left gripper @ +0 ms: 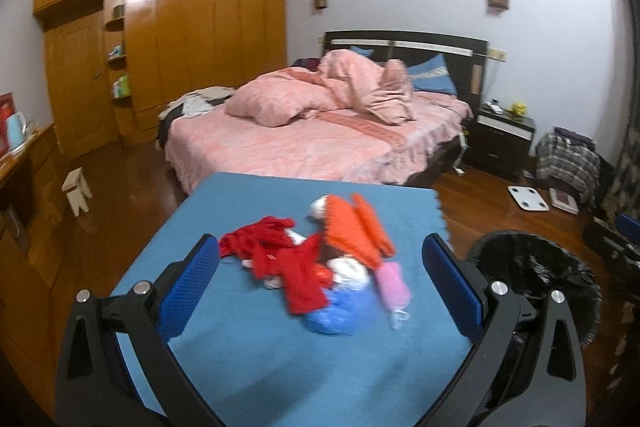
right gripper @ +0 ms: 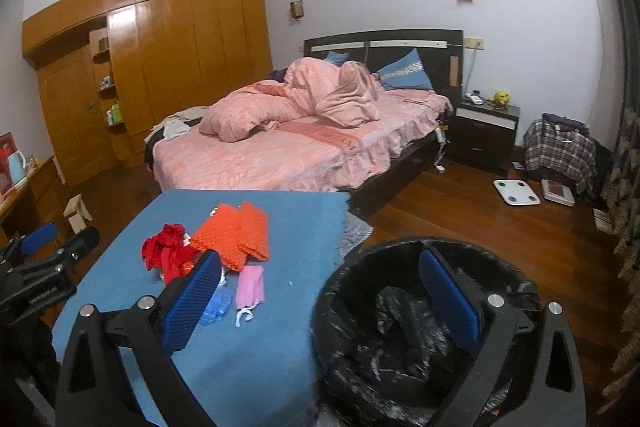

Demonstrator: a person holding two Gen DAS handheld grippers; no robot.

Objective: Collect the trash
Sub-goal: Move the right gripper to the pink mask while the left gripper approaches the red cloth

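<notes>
Both grippers empty, jaws wide: left gripper hovers over the trash pile mid-table, right gripper above the black-lined bin beside the table. Risks, IMO: soft red scraps & pink mask overlap, so a grab may snag extras or drop bits on the floor en route to the bin.

My surface wears matt blue cloth; the bin has a crinkly, glossy black plastic liner; the floor is polished wood.
</notes>
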